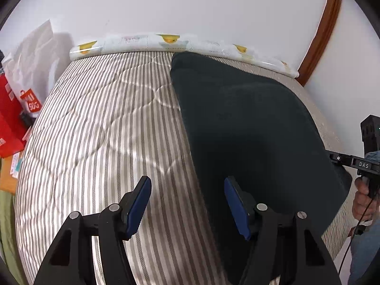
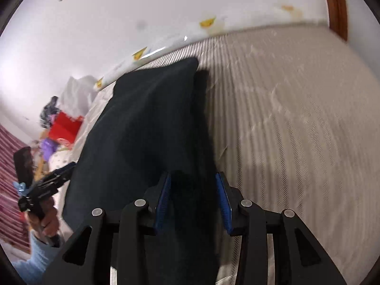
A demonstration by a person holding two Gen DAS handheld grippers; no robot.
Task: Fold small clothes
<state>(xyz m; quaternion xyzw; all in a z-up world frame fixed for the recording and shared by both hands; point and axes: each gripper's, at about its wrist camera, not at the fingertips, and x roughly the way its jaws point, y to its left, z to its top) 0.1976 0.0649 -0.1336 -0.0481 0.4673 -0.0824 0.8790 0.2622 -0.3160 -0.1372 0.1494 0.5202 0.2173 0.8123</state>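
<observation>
Striped bedcover point(image 1: 99, 128) lies bare beside dark garment's point(image 1: 249, 128) long straight edge.

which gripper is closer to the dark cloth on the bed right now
Right. The right gripper has the dark cloth between its fingers; the left gripper hangs open over the cloth's edge.

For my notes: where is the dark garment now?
The dark garment lies on the striped bed, right half in the left wrist view, reaching toward the wall.
</observation>
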